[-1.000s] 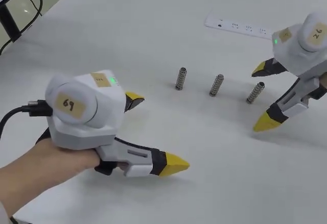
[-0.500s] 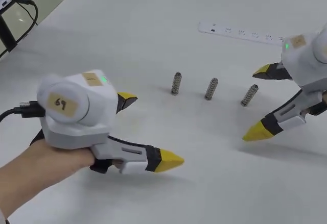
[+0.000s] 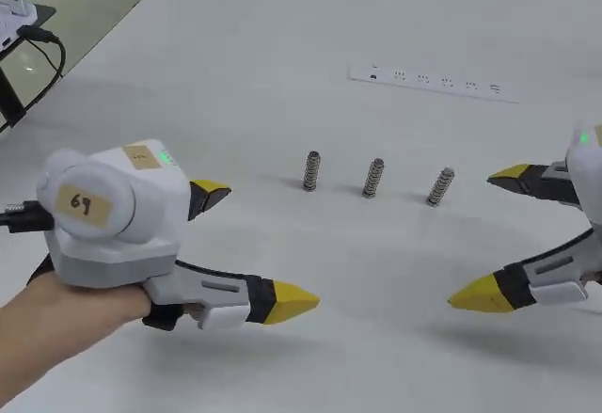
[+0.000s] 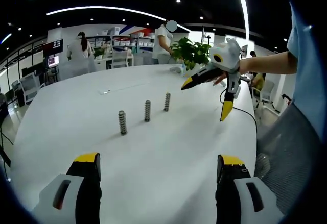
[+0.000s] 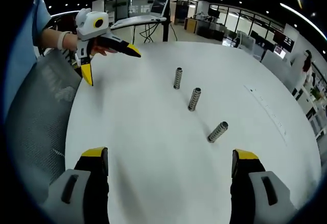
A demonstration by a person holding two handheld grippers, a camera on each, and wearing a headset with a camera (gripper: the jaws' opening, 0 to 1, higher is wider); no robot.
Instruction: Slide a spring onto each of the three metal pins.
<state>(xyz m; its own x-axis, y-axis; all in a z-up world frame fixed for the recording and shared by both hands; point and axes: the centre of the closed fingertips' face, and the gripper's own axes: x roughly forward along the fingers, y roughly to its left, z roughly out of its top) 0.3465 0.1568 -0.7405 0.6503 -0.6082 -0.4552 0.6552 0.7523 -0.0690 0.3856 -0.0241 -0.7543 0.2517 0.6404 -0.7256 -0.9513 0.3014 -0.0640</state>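
Three springs stand in a row on the white table, each on a metal pin: the left spring, the middle spring and the right spring, which leans. My left gripper is held open at the near left, well short of the row, with nothing between its yellow tips. At the right edge my right gripper is open too and holds nothing. In the left gripper view the springs stand ahead and the right gripper hovers beyond. The right gripper view shows the springs and the left gripper.
A white power strip lies on the table behind the springs. A black cable hangs off the table's far left edge. People and desks stand far behind the table in the left gripper view.
My right gripper has drawn back to the right, away from the leaning spring. The left gripper has shifted a little to the left. The camera has moved, so the springs sit lower in the picture.
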